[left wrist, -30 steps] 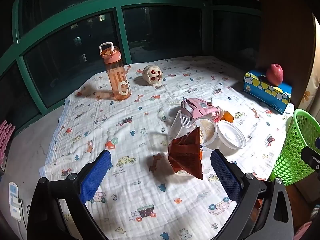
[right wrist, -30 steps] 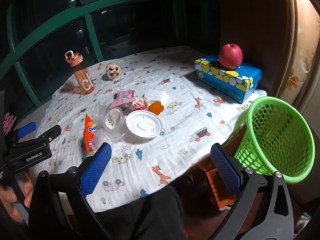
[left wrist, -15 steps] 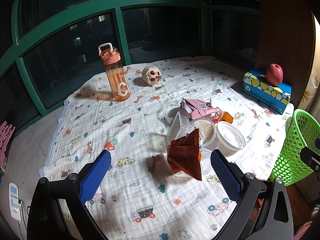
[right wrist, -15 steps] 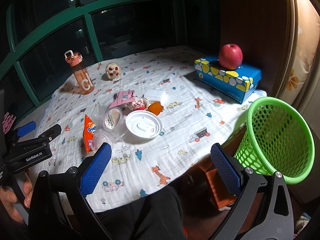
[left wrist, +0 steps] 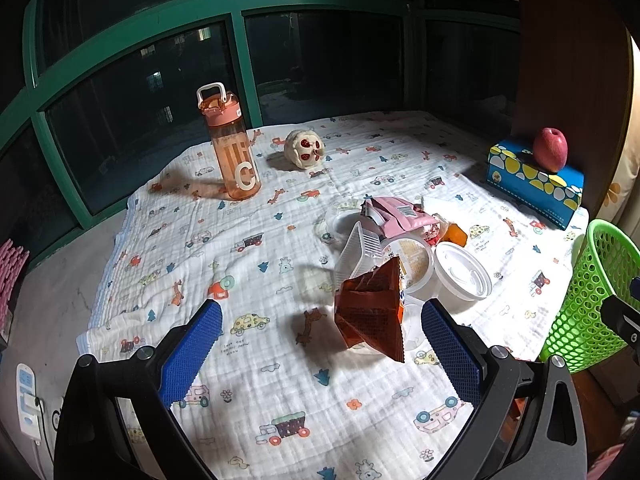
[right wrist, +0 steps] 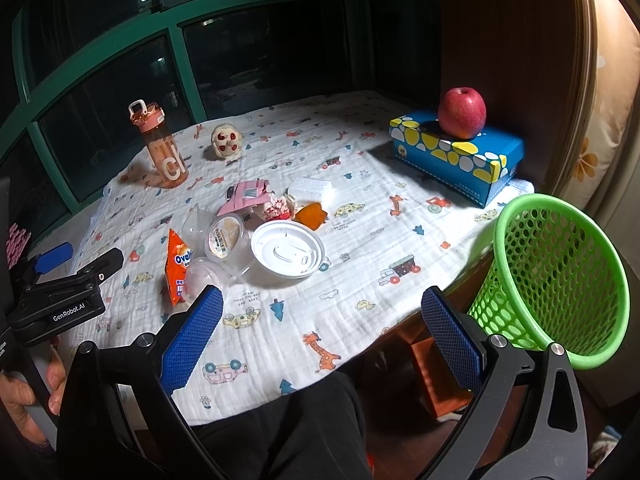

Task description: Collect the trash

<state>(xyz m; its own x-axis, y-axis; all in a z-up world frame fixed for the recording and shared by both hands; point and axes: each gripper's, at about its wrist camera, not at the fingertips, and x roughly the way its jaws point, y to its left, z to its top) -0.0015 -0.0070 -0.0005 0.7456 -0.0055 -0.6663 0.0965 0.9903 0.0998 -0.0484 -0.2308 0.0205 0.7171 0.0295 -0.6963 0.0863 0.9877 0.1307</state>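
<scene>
Left gripper (left wrist: 320, 354) wide open, empty; orange snack packet (left wrist: 374, 314) on cloth ahead, nearer right finger. Right gripper (right wrist: 322, 338) wide open, empty; trash pile ahead-left, green basket (right wrist: 556, 280) right of fingers.

Crinkled cloth blanket (left wrist: 280, 380), perforated plastic basket (right wrist: 560, 280).

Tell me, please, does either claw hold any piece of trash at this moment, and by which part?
Nothing is held. The left claw and the right claw are both open and empty, above the cloth. The orange wrapper lies untouched.
</scene>
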